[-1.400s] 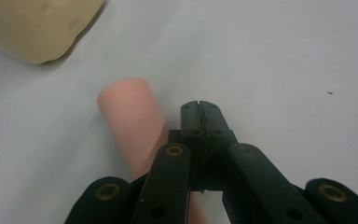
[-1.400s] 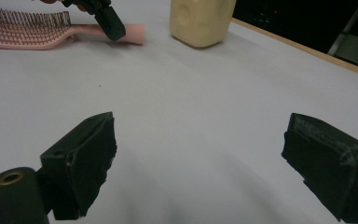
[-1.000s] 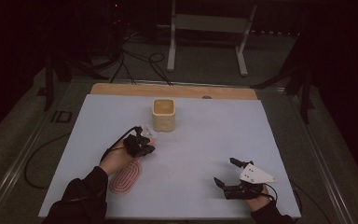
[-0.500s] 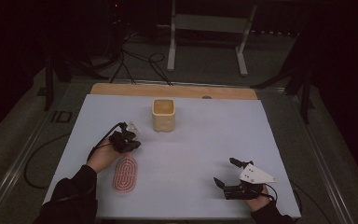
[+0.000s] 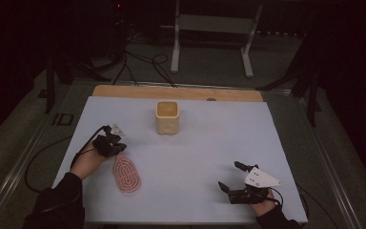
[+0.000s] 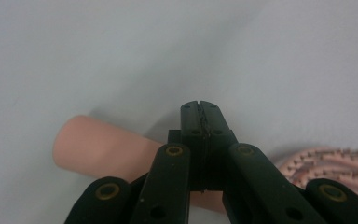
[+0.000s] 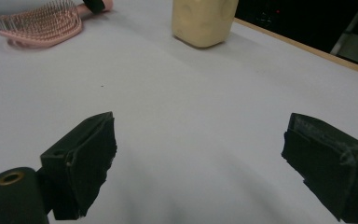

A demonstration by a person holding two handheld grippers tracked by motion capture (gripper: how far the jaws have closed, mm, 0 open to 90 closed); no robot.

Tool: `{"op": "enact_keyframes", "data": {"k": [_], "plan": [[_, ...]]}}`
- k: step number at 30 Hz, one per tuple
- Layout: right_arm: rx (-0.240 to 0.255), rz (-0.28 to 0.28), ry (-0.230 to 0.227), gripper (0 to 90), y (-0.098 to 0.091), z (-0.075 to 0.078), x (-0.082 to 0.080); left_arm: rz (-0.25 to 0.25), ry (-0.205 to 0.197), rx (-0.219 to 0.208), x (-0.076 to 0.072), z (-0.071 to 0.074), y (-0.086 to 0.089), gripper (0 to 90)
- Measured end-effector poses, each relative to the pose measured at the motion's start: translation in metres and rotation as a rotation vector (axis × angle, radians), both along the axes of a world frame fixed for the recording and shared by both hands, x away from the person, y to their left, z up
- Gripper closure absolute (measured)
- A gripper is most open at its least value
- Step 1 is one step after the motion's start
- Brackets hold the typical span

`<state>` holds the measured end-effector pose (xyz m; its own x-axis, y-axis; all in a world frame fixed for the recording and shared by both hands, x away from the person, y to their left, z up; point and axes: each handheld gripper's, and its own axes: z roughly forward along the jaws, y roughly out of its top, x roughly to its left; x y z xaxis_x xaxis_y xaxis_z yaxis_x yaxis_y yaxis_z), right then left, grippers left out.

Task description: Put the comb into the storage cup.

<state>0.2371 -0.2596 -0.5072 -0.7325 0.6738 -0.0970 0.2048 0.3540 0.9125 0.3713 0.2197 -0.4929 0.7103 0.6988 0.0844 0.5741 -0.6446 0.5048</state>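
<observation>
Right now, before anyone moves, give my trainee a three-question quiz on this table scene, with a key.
1. True or false: the right gripper has its fingers spread apart with nothing between them.
2. Which gripper sits beside the pink hairbrush? A) the left gripper B) the right gripper C) neither
3. Fill in: the cream cup stands ___ on the white table.

Key: 1 true. 2 A; in the left gripper view its fingers are closed together above the brush handle, and whether they pinch it cannot be told. 3 upright, apart from both grippers.
</observation>
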Motion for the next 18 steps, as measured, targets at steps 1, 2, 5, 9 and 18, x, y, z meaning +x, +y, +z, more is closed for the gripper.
{"op": "enact_keyframes", "data": {"k": [1,2,5,9,18], "plan": [[-0.005,0.004,-0.005,9.3,0.000,0.000,0.000,0.004,-0.001,0.005,-0.001,0.000,0.003,89.8],[-0.002,0.005,-0.004,9.3,0.000,0.000,0.000,0.007,-0.002,0.009,-0.001,0.001,0.006,89.8],[-0.002,0.003,-0.002,9.3,0.000,0.000,0.000,0.033,-0.001,0.003,-0.002,0.001,0.019,89.8],[-0.006,0.006,0.000,9.3,0.001,0.000,0.000,0.068,0.003,-0.013,-0.003,0.001,0.034,89.8],[-0.008,0.008,-0.002,9.3,0.001,0.000,0.000,0.093,0.009,0.004,-0.004,0.001,0.046,89.8]]}}
